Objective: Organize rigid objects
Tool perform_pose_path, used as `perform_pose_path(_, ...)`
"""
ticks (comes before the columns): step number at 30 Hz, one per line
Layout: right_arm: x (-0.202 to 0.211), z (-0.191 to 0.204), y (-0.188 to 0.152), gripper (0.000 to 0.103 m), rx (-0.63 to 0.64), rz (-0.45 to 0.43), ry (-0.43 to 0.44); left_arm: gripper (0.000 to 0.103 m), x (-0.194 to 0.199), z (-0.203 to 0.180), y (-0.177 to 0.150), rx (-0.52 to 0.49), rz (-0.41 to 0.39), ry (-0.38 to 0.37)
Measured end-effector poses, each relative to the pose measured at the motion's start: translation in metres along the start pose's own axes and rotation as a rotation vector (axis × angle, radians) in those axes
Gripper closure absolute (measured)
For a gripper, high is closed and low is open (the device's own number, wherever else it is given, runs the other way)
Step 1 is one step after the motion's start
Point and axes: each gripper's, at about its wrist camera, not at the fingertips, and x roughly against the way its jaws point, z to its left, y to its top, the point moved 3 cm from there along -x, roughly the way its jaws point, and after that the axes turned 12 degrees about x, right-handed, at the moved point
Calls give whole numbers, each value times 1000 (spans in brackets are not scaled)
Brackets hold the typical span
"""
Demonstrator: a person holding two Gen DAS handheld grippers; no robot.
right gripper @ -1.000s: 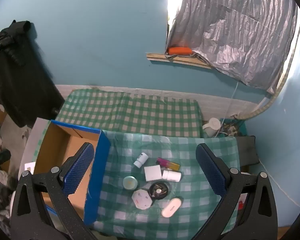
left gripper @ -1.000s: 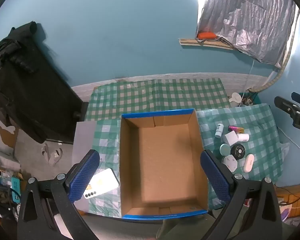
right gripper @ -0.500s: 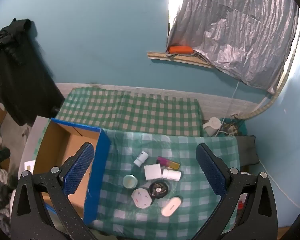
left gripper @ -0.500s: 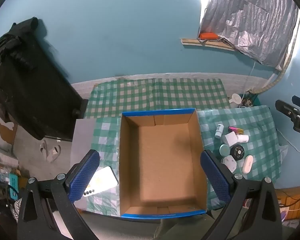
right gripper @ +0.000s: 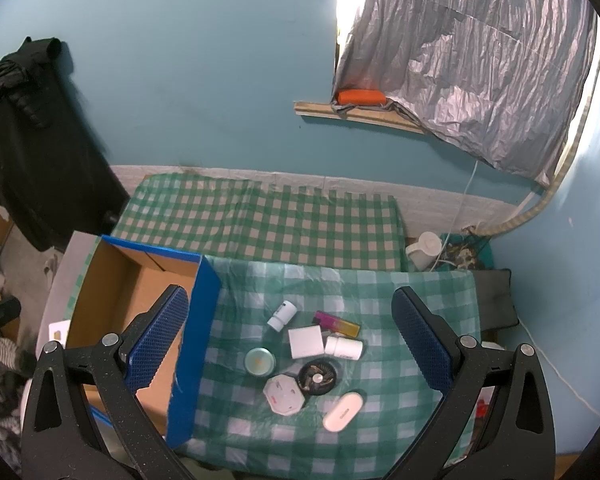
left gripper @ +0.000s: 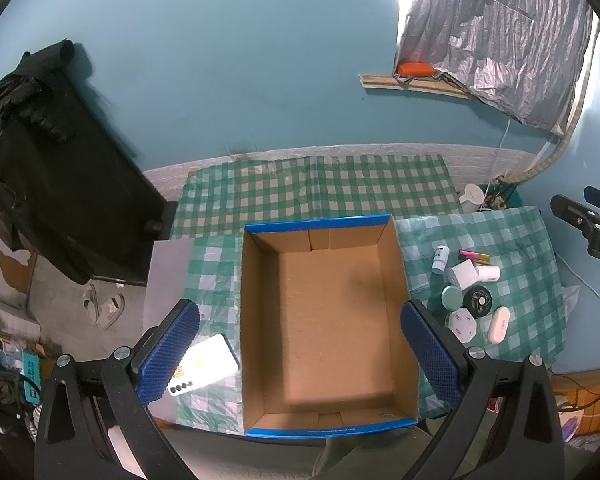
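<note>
An empty cardboard box with a blue rim [left gripper: 320, 224] sits on the green checked cloth; it also shows in the right wrist view [right gripper: 204, 280]. Right of it lies a cluster of small things: a white bottle [right gripper: 282, 315], a pink-yellow lighter [right gripper: 337, 323], a white square box [right gripper: 306, 342], a white tube [right gripper: 343, 347], a teal round tin [right gripper: 259, 361], a black round disc [right gripper: 318, 376], a white octagonal case [right gripper: 283, 394] and a white oval case [right gripper: 342, 411]. My left gripper [left gripper: 300, 354] is open high above the box. My right gripper [right gripper: 288, 344] is open high above the cluster.
A white phone [left gripper: 204, 366] lies left of the box. A black bag [left gripper: 40, 184] hangs at the left. A white kettle [right gripper: 423, 249] stands beyond the table's right end. A grey sheet [right gripper: 468, 64] covers the window.
Both views have shifted only slightly. Nothing was grasped or moved.
</note>
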Motion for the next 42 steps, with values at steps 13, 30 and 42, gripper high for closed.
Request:
perform_pose_path(13, 0, 2, -1, 2, 1, 4, 1, 1, 0, 0, -1, 0, 0, 3)
perform_pose_path(30, -1, 4, -2, 2, 1, 8, 1, 1, 0, 4, -2, 0, 1, 5)
perform_pose_path(42, 0, 4, -3, 2, 2, 10, 0, 1, 1, 3, -3, -1, 2, 7)
